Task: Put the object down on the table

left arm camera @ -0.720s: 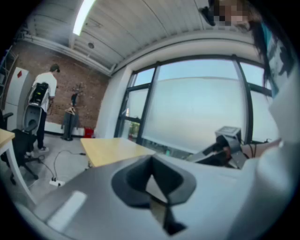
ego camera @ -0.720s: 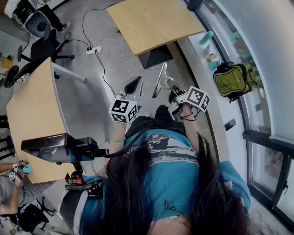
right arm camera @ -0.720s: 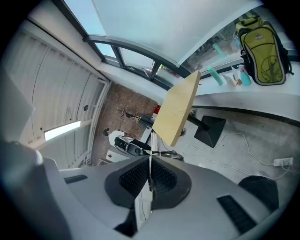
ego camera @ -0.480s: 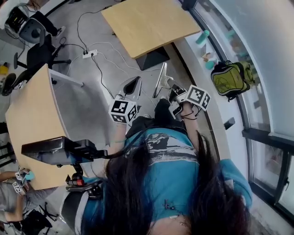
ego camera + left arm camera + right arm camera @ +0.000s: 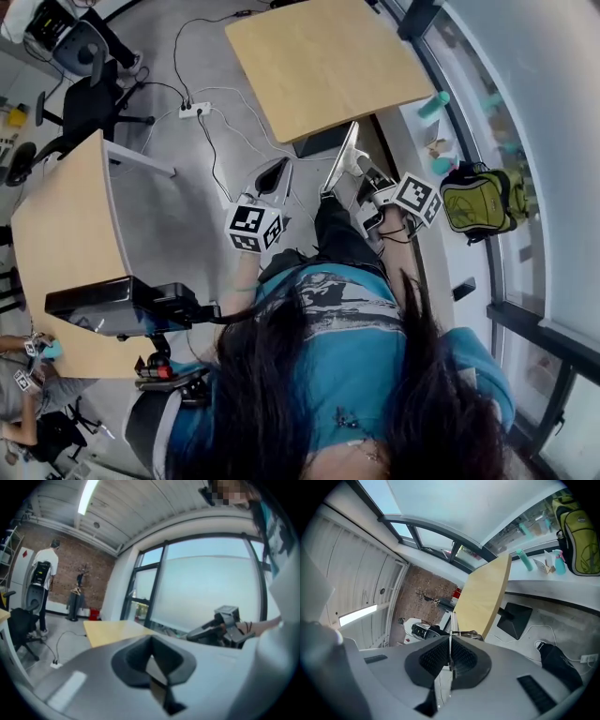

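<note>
Two wooden tabletops are in view: one table [image 5: 328, 61] stands ahead of me by the window ledge, another table [image 5: 61, 234] is off to my left. I cannot tell which object is meant. My left gripper [image 5: 274, 173] is clenched on itself, jaws pressed together and empty, held over the grey floor [image 5: 178, 216] short of the table ahead. My right gripper [image 5: 348, 145] is clamped the same way, pads meeting with nothing between them, its tips showing against that table's near edge. A green backpack [image 5: 478, 199] and a teal bottle [image 5: 434, 103] sit on the ledge to my right.
</note>
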Demonstrator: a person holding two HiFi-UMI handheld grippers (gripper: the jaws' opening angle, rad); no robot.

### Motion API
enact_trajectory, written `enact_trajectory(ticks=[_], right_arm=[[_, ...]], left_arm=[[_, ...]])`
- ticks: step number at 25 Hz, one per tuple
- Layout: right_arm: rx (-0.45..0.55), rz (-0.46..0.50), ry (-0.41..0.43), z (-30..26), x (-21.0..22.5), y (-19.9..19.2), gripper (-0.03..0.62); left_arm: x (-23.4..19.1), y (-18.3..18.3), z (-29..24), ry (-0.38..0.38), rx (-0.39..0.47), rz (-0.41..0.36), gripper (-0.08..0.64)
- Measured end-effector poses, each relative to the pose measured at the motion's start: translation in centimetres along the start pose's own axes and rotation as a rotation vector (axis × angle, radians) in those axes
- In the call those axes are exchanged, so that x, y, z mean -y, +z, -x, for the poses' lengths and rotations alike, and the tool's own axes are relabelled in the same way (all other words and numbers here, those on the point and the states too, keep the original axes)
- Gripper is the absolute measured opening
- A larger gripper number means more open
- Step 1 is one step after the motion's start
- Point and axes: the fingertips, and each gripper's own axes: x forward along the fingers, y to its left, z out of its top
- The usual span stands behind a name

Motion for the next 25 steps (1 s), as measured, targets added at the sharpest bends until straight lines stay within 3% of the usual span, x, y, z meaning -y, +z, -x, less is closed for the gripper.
enact_trajectory(ticks=[14, 19, 25], right_arm=[[-0.154, 0.028, 0.012, -14.0, 3.6, 17.6, 0.014], [-0.214, 0.019, 0.011, -19.7, 4.7, 20.6, 0.014], [-0.252, -0.030, -0.034, -30.0, 4.2, 22.2, 0.014]], left_arm=[[-4.8, 4.6, -20.5, 0.096, 0.006, 0.050, 0.003], [-6.7, 4.7, -23.4, 0.152, -0.029, 0.066, 0.003], [-12.9, 6.0, -25.4, 0.174, -0.071, 0.095, 0.003]])
